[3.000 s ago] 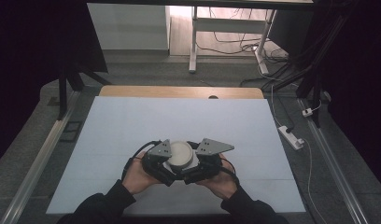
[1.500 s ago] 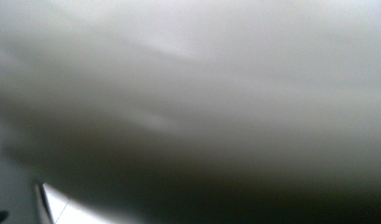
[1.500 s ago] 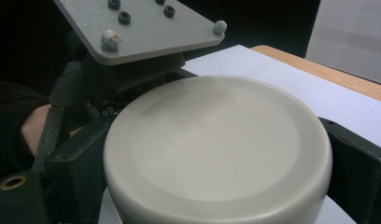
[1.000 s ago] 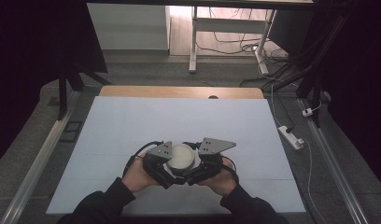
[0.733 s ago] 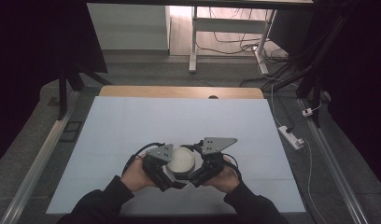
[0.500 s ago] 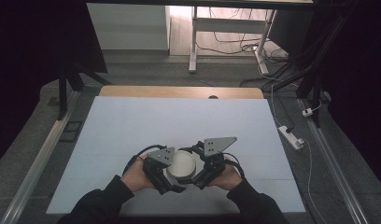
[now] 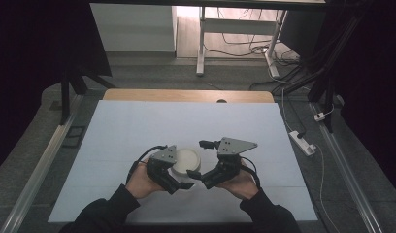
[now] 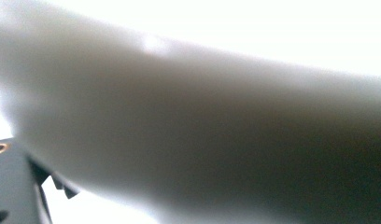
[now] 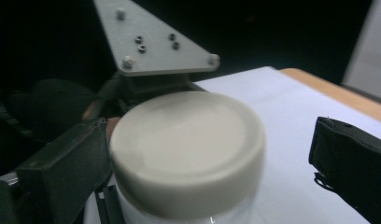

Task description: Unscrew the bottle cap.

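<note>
A white round jar with a flat white lid (image 7: 187,158) sits low at the table's middle, between both hands. My left gripper (image 7: 179,173) grips the jar's body from the left; up close, the jar's pale wall (image 8: 202,140) is a blur. My right gripper (image 7: 201,159) stands open on the jar's right side. Its two black jaws are spread on either side of the lid (image 9: 188,144) without touching it. The left gripper's grey plate (image 9: 151,42) shows behind the jar.
A white sheet covers the table (image 7: 138,121), with a wooden strip (image 7: 186,95) along the far edge. Metal rails run down both sides. A power strip (image 7: 302,141) and cables lie on the floor at the right.
Both hands have drawn the jar a little toward the near edge. The right gripper's jaws have spread apart around the lid.
</note>
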Demonstrator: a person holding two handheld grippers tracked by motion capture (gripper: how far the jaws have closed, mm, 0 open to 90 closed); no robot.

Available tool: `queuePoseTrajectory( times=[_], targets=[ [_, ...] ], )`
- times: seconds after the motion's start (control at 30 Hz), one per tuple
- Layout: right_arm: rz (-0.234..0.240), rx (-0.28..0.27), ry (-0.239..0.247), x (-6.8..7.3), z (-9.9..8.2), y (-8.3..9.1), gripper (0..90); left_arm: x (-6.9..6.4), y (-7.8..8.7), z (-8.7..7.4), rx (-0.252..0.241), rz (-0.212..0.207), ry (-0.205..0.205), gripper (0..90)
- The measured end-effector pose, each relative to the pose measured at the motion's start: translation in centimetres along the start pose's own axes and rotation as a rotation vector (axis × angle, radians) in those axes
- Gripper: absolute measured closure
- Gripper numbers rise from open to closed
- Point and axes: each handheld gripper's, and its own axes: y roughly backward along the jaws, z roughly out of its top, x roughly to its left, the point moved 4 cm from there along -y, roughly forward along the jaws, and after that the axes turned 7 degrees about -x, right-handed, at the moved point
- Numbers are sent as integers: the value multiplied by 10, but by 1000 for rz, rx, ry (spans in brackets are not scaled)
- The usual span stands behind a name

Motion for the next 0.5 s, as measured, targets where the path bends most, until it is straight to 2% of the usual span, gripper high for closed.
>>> queuePoseTrajectory(
  times=[0.1,0.27,0.37,0.5],
  targets=[
    [-89,2,-10,2,2,1,0,3,1,1,11,75,9,72],
    [-186,11,-17,12,2,-6,0,2,0,1,20,178,36,72],
    [-232,17,-16,18,-1,-13,0,0,-2,3,24,210,41,72],
    [-280,14,-7,21,-7,-22,0,-4,-6,5,31,227,46,72]
  ],
)
